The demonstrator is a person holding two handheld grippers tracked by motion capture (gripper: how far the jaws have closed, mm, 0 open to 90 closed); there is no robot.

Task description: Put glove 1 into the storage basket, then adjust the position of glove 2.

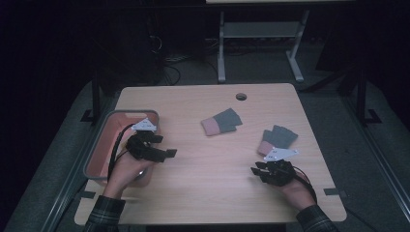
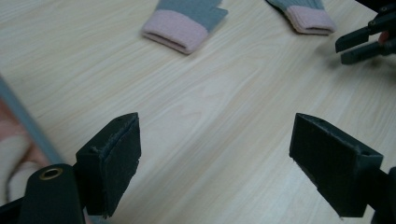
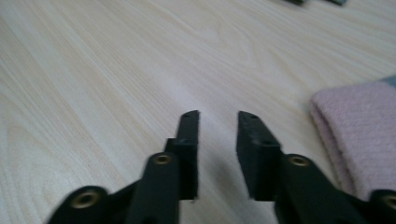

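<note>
Nearly there: right glove beside the right tongs

Just past the right gripper (image 1: 255,170), off its far side, lies a glove (image 1: 279,138), pink cuff toward it and fingers pointing away. Its jaws are nearly closed, holding nothing. The left gripper (image 1: 170,153) gapes empty by the bin (image 1: 95,153); the second glove (image 1: 221,122) sits mid-table.

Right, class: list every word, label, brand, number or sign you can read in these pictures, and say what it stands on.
None: no readable text anywhere.
The two gloves, grey with pink cuffs, carry no legible label.
The grey-rimmed bin, the wooden table and the grey plates on the left claw and right claw are plain, without markings.
</note>
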